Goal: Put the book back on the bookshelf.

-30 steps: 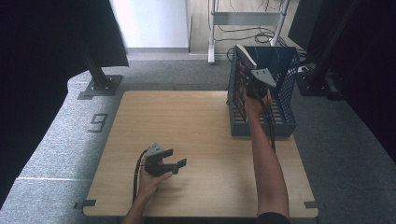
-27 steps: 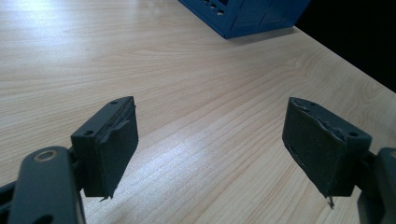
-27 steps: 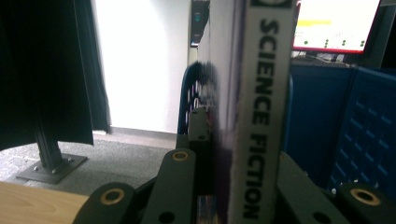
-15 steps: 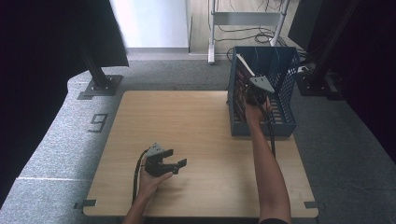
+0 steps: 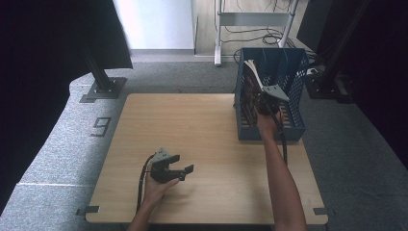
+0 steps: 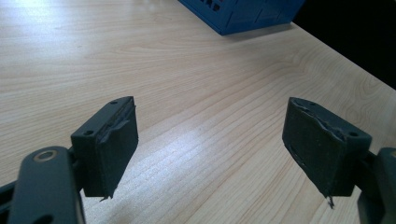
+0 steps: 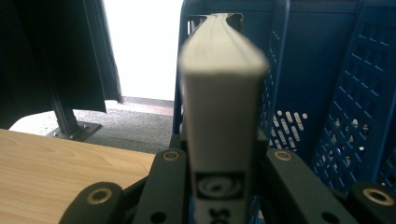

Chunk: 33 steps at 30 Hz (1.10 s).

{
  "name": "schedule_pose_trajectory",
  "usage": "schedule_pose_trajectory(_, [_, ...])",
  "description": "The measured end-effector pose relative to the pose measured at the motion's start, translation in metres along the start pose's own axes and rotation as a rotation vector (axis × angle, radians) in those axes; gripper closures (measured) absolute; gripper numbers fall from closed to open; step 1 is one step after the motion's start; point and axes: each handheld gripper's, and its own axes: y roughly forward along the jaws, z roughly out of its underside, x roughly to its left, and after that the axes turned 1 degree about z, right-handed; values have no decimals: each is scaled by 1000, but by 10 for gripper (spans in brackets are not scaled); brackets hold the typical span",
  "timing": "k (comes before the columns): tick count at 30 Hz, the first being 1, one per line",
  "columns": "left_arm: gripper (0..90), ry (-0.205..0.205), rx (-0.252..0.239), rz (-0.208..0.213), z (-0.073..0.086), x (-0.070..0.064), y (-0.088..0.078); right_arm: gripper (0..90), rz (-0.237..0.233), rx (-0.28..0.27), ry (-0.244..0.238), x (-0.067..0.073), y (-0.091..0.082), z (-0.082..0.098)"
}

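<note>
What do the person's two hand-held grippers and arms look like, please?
Both are black. The left hand-held gripper has two blocky jaws faced with worn dark pads and trails a black cable. The right hand-held gripper carries a grey three-cornered plate and its own black cable. Both forearms are bare, without sleeves.

A pale wooden desk (image 5: 202, 134) carries the scene, its top bare across the middle and along the left edge. It stands on speckled grey floor (image 5: 62, 144), where a dark figure nine (image 5: 101, 126) is marked just off the desk's left edge. Beyond the far left corner a black post rises from a flat base plate (image 5: 102, 90), beside a hanging black curtain (image 5: 53, 43). Past the far edge, a metal-legged stand (image 5: 252, 19) has loose cables (image 5: 274, 7) trailing behind it.
</note>
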Motion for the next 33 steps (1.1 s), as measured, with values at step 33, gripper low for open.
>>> schedule_pose_trajectory(33, [183,-13,-14,-9,0,6,-3,816,125,-33,3,1,40,-13])
